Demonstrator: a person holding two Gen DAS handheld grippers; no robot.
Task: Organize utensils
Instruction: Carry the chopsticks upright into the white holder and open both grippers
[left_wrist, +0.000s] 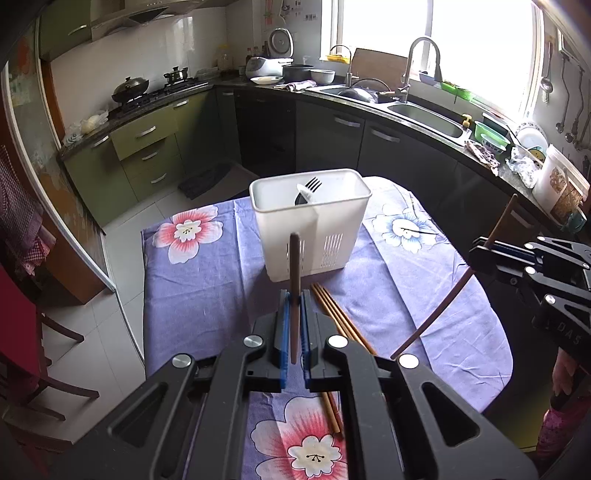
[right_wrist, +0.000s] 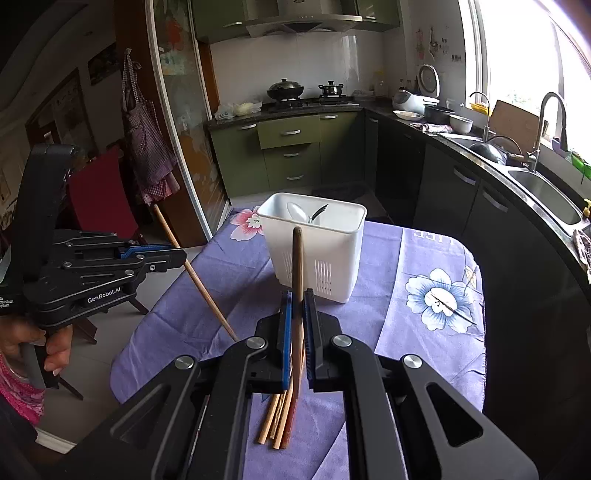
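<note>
Blue-padded fingers of the left claw (left_wrist: 294, 306) are clamped on one brown chopstick (left_wrist: 294, 280), which stands nearly upright between them, its top level with the front wall of the white utensil holder (left_wrist: 314, 236). Likewise the right claw (right_wrist: 297, 306) is clamped on a second chopstick (right_wrist: 297, 258), also upright and lifted clear of the cloth. Beneath both claws a small bundle of loose chopsticks (right_wrist: 280, 417) lies flat on the purple flowered cloth (left_wrist: 207, 295) covering the worktop, just in front of the holder.

That holder stands upright near the far edge of the worktop, with slotted vents low on its front wall. Inside it, leaning toward one side, are a dark fork (left_wrist: 312, 184) with tines up and a white spoon (right_wrist: 297, 211) beside it. A hand (right_wrist: 35, 343) grips the left claw's handle.
</note>
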